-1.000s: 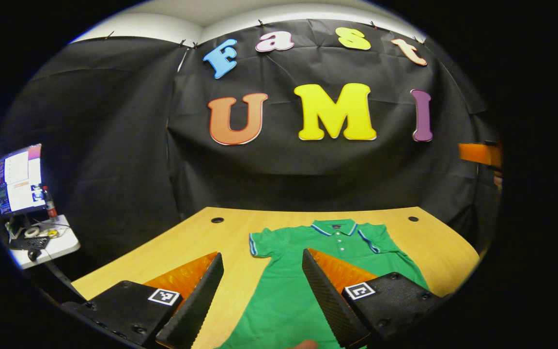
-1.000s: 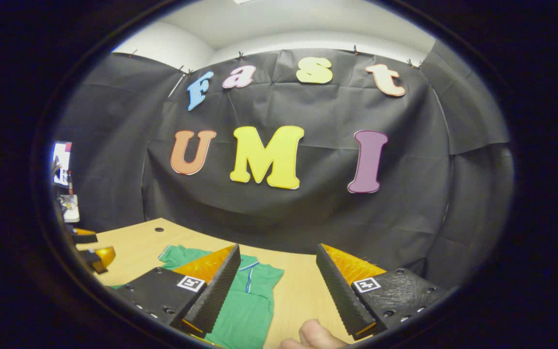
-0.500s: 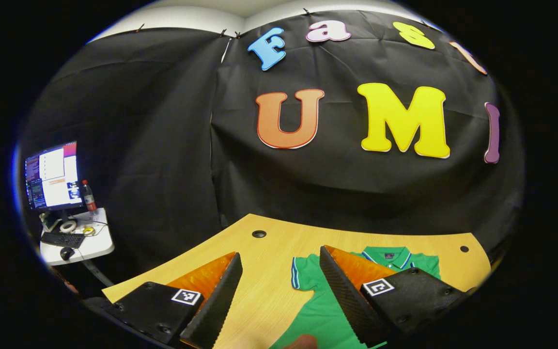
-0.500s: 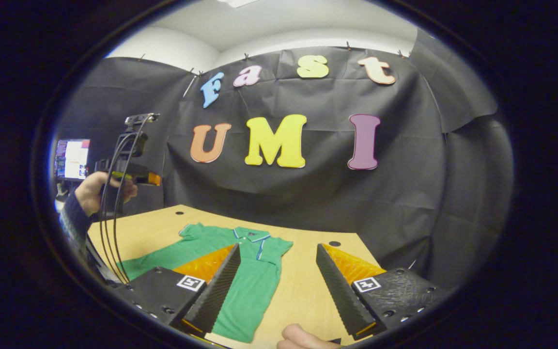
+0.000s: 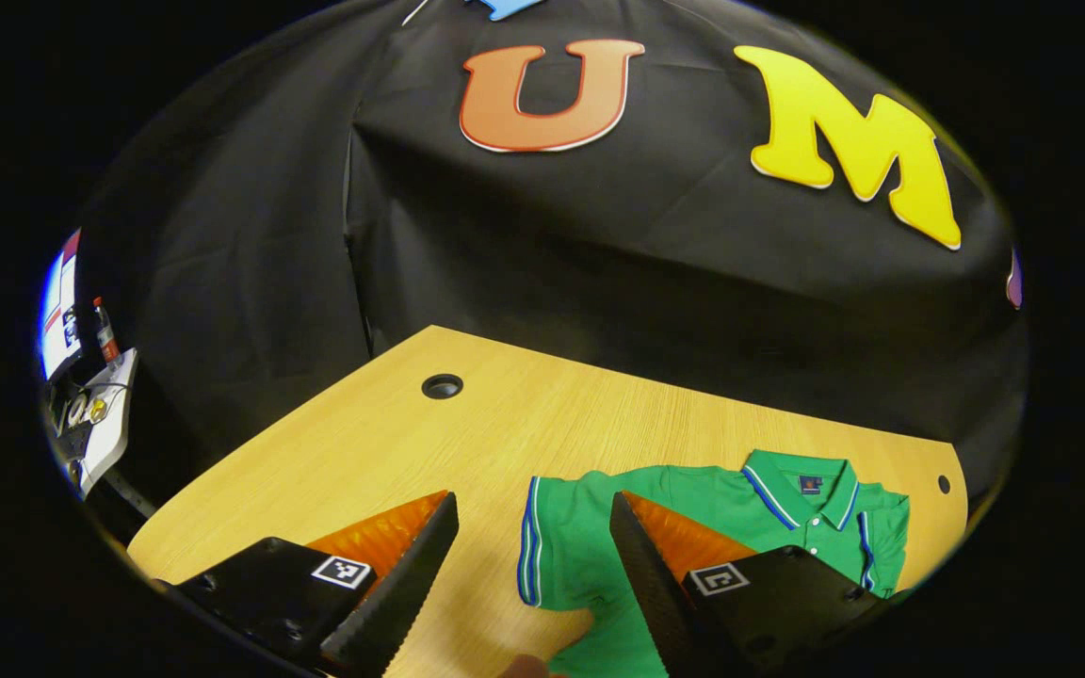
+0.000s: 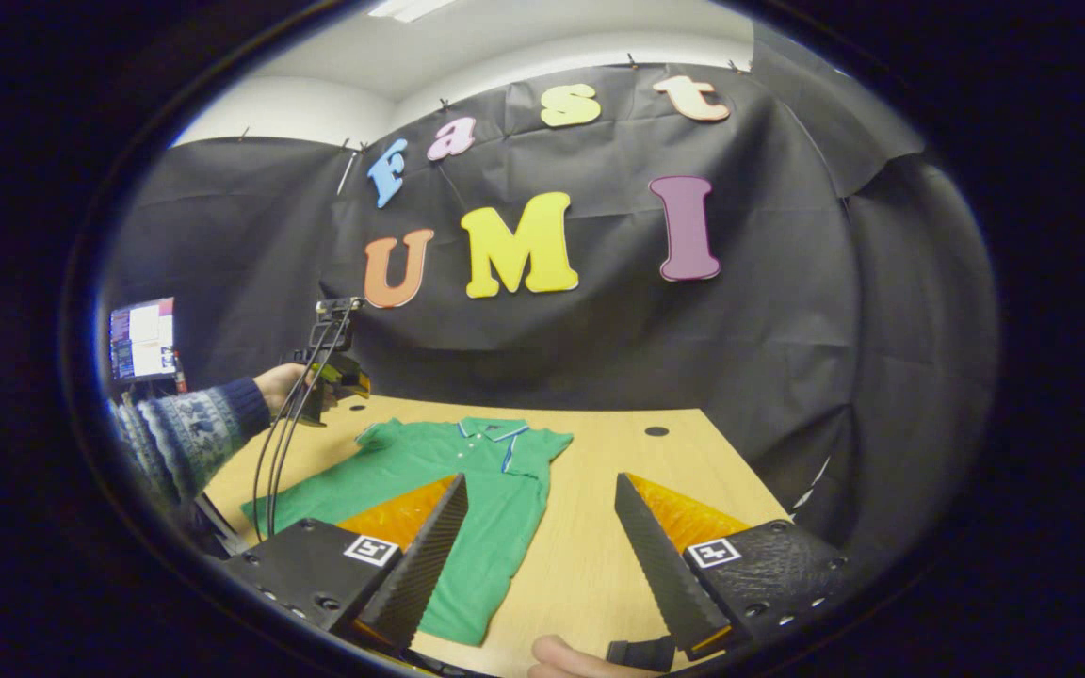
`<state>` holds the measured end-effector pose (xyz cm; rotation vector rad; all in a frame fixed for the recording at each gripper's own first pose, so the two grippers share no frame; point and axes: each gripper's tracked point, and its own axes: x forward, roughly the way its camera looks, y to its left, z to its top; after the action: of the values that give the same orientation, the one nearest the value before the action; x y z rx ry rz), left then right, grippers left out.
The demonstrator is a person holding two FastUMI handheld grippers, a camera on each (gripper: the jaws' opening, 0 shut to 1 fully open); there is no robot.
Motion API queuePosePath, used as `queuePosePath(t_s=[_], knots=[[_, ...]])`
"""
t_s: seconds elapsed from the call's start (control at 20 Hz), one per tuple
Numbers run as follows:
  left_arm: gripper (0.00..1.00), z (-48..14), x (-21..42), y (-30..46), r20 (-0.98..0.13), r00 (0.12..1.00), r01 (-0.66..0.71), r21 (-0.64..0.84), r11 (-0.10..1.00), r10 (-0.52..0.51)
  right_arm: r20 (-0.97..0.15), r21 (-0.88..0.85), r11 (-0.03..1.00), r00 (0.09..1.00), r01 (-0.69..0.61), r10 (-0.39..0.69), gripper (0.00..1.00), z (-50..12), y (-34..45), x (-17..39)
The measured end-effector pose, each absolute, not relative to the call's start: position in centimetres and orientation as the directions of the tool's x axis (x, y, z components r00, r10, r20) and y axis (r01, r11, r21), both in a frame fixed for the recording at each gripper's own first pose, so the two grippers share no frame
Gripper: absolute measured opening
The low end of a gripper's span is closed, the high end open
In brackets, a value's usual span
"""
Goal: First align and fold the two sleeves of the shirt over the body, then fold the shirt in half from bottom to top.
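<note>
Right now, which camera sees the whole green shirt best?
The right gripper view: the green shirt lies flat on the table, seen from collar to hem. The left gripper view shows just its collar end and one striped sleeve, partly behind a finger.

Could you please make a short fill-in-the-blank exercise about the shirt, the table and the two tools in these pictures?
1. The shirt lying flat on the table is ____ in colour.
2. The fingers of the left tool stand ____, with nothing between them.
3. In the right gripper view, the person's arm reaching over the table wears a patterned ____.
4. The right tool holds ____.

Missing words: green; open; sleeve; nothing
</note>
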<state>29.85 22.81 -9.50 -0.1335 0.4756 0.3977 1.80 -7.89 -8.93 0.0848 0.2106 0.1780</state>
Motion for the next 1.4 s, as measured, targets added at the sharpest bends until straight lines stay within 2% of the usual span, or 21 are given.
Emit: queuePosePath(t_s=[0.2, 0.25, 0.3, 0.5, 0.55, 0.6, 0.65, 0.7, 0.75, 0.8, 0.85, 0.95, 1.0, 1.05, 1.4], knots=[[1.00, -14.2, 31.1, 21.1, -0.576, 0.774, -0.365, -0.066, 0.929, 0.263, -0.228, 0.135, 0.971, 0.948, -0.197, 0.224, 0.95, -10.9, -7.4, 2.0], [1.00, -15.2, 31.2, 21.0, -0.601, 0.756, -0.366, -0.060, 0.929, 0.259, -0.237, 0.145, 0.968, 0.942, -0.207, 0.237, 0.92, -11.3, -7.3, 2.1], [1.00, -16.1, 31.2, 21.6, -0.615, 0.740, -0.373, -0.037, 0.927, 0.273, -0.239, 0.151, 0.965, 0.940, -0.213, 0.244, 0.96, -11.5, -7.3, 2.4], [0.99, -17.6, 31.5, 22.1, -0.641, 0.720, -0.362, -0.020, 0.932, 0.266, -0.263, 0.171, 0.960, 0.929, -0.222, 0.262, 0.96, -12.9, -6.7, 3.4], [0.85, -18.4, 31.5, 21.8, -0.660, 0.710, -0.348, -0.022, 0.937, 0.248, -0.272, 0.176, 0.959, 0.925, -0.222, 0.264, 0.96, -13.2, -6.7, 3.6], [0.83, -18.7, 31.3, 22.3, -0.668, 0.694, -0.356, 0.009, 0.935, 0.270, -0.280, 0.180, 0.959, 0.923, -0.219, 0.264, 0.96, -13.7, -6.7, 3.8], [0.69, -18.7, 32.0, 22.4, -0.653, 0.710, -0.349, 0.001, 0.937, 0.265, -0.286, 0.182, 0.959, 0.921, -0.218, 0.264, 0.92, -13.9, -6.7, 3.9], [0.65, -18.7, 32.2, 22.4, -0.652, 0.709, -0.352, 0.003, 0.936, 0.269, -0.292, 0.183, 0.958, 0.919, -0.219, 0.266, 0.96, -14.3, -6.5, 3.9], [0.52, -18.9, 32.2, 22.3, -0.652, 0.711, -0.350, -0.002, 0.937, 0.264, -0.301, 0.184, 0.958, 0.916, -0.218, 0.267, 0.96, -14.5, -6.5, 3.9], [0.51, -18.9, 32.4, 21.9, -0.650, 0.716, -0.343, -0.012, 0.939, 0.254, -0.305, 0.187, 0.958, 0.914, -0.217, 0.267, 0.96, -14.8, -6.5, 4.0], [0.28, -18.8, 32.4, 21.8, -0.652, 0.714, -0.340, -0.006, 0.940, 0.254, -0.308, 0.192, 0.958, 0.913, -0.215, 0.267, 0.96, -15.0, -6.4, 4.1], [0.12, -18.8, 32.2, 21.7, -0.670, 0.690, -0.310, 0.070, 0.948, 0.275, -0.326, 0.195, 0.959, 0.908, -0.208, 0.263, 0.96, -15.7, -6.5, 4.1], [0.11, -18.7, 32.0, 21.7, -0.677, 0.678, -0.302, 0.101, 0.948, 0.288, -0.338, 0.194, 0.960, 0.905, -0.202, 0.259, 0.92, -16.1, -6.5, 4.1], [0.08, -18.1, 32.0, 21.7, -0.673, 0.675, -0.302, 0.121, 0.946, 0.302, -0.342, 0.195, 0.960, 0.904, -0.199, 0.257, 0.96, -16.2, -6.6, 4.0], [0.06, -13.7, 32.3, 19.7, -0.609, 0.730, -0.286, 0.142, 0.948, 0.311, -0.323, 0.224, 0.957, 0.912, -0.186, 0.253, 0.96, -15.5, -6.4, 3.2]])
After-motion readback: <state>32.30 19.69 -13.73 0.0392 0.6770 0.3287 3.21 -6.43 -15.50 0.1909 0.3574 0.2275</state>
